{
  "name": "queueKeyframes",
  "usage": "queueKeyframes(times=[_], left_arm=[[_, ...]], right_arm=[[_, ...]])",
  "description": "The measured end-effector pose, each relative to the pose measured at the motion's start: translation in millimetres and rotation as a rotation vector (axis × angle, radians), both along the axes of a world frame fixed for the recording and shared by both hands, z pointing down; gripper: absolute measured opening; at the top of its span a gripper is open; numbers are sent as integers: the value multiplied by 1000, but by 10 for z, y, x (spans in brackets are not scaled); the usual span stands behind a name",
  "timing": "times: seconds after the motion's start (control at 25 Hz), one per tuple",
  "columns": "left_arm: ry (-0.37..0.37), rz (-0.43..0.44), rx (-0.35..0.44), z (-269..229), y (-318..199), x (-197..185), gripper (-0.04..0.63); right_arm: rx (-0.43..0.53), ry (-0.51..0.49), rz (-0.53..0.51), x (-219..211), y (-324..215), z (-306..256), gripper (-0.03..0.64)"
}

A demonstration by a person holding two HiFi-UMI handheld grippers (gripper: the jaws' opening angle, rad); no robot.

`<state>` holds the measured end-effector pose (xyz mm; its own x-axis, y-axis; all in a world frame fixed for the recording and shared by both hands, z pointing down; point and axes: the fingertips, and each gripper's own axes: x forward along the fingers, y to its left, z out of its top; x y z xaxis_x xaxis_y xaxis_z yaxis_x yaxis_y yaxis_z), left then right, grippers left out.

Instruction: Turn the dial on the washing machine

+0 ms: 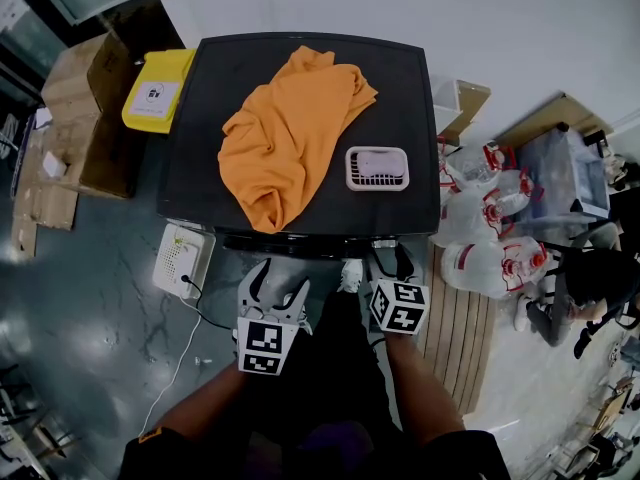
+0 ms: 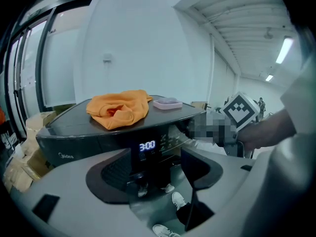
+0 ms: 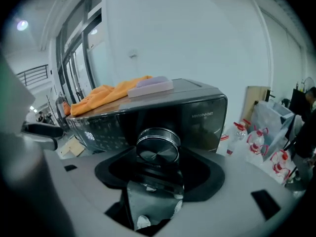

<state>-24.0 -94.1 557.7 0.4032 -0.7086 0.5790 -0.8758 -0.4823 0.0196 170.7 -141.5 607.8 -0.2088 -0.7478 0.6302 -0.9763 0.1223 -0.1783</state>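
Right gripper (image 3: 157,157) jaws apart round dial (image 3: 158,144), pads seemingly clear of rim; left gripper (image 2: 162,164) spread, empty

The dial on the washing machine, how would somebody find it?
Find the big dark washing machine with the orange cloth on top. On its front panel, right of the glowing blue numbers, sticks out the dial: the only round, shiny metal knob there.
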Motion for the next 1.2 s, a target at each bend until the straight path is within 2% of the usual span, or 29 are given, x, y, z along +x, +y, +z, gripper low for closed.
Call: queueKeyframes(times=[0.2, 0.28, 0.4, 0.48, 0.64, 0.72, 0.84, 0.96, 1.12, 1.2], left_arm=[[13, -7, -8, -3, -14, 0, 301], [12, -7, -9, -7, -21, 4, 301], [12, -8, -10, -11, -31, 16, 301], [9, -6, -9, -20, -33, 29, 301], [3, 4, -5, -48, -29, 32, 301], [-5, 9, -3, -46, -25, 23, 301], [-15, 23, -1, -49, -24, 21, 301], [-21, 35, -3, -46, -19, 16, 301], [-20, 42, -3, -34, -9, -8, 301], [-17, 43, -3, -35, -10, -21, 301]], right_arm=[[-36, -298, 73, 19, -12, 11, 284], [-40, -327, 73, 22, -14, 6, 284], [-31, -240, 43, 17, -9, 11, 285], [-20, -97, 9, 22, 11, 17, 293], [41, 267, -91, -6, 46, -58, 304], [65, 362, -118, -28, 42, -85, 304], [74, 419, -128, -46, 29, -80, 304], [74, 433, -124, -45, 21, -64, 295], [66, 418, -113, -51, 24, -53, 287], [51, 368, -95, -47, 25, -44, 284]])
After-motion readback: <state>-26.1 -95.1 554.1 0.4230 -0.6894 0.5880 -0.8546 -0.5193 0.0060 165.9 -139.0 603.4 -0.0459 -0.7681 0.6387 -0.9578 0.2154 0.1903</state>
